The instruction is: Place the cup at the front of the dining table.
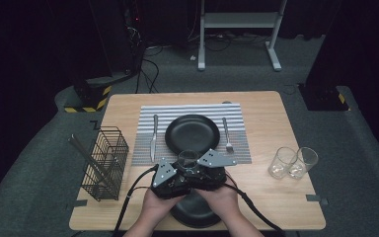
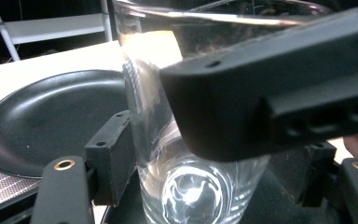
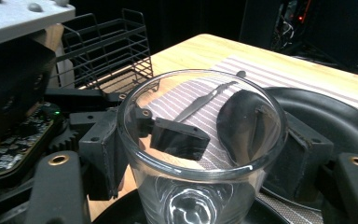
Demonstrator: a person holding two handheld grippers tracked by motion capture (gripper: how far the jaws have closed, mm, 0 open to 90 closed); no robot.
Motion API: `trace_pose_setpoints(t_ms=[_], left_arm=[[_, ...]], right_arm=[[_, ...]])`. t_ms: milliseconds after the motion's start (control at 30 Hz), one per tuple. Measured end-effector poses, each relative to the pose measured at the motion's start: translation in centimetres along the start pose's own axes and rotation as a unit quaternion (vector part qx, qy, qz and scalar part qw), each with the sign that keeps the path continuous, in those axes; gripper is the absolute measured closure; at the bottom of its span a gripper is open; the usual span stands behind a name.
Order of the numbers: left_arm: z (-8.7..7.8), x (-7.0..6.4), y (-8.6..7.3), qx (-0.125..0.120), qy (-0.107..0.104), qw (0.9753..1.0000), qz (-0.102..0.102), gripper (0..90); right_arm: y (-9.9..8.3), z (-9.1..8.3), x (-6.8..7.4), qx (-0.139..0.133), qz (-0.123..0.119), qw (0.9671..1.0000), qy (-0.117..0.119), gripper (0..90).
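A clear drinking glass stands upright between both grippers near the table's front edge, just above a black dish. My right gripper has a pad against each side of the glass and is shut on it. My left gripper also straddles the glass. Its left pad rests against the wall, while its other jaw is hidden behind the right gripper's jaw that crosses the left gripper view. In the high view the left gripper and right gripper meet at the glass.
A black plate lies on a striped placemat, with a knife to its left and a fork to its right. A wire basket stands at the left. Two more glasses stand at the right.
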State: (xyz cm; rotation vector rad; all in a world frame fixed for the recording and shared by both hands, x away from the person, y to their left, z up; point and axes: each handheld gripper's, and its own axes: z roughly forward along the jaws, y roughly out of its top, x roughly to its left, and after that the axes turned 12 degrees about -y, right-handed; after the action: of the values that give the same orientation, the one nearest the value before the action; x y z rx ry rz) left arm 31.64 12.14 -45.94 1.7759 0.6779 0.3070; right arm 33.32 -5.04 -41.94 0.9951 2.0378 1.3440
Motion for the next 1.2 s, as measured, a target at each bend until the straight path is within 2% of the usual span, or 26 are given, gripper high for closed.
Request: trace_pose_setpoints(t_ms=[200,300,400,633,800,1200], left_arm=[[-0.1,-0.3,0.0,0.002,0.008,0.9999,0.01,30.8],[-0.2,-0.5,0.1,0.0,0.007,1.0,0.006,31.0],[-0.3,-0.6,0.2,-0.005,0.012,0.9998,0.013,31.1],[-0.3,-0.6,0.2,-0.001,0.015,0.9998,0.013,31.1],[-0.3,-0.4,0.2,-0.006,0.021,0.9996,0.016,31.2],[-0.9,0.9,-0.1,-0.009,0.051,0.9987,0.002,31.2]], right_arm=[[0.1,-0.1,-0.1,0.001,0.002,1.0,0.005,28.2],[0.1,-0.2,-0.1,-0.001,0.002,1.0,0.009,28.0],[0.1,-0.3,0.0,-0.013,-0.01,0.9998,0.01,27.8],[0.3,-0.6,-0.2,-0.028,-0.001,0.9994,0.021,22.9],[0.5,-1.1,-0.5,-0.033,0.002,0.9993,0.015,20.0],[0.7,-2.6,-1.4,-0.047,0.009,0.9989,0.001,21.5]])
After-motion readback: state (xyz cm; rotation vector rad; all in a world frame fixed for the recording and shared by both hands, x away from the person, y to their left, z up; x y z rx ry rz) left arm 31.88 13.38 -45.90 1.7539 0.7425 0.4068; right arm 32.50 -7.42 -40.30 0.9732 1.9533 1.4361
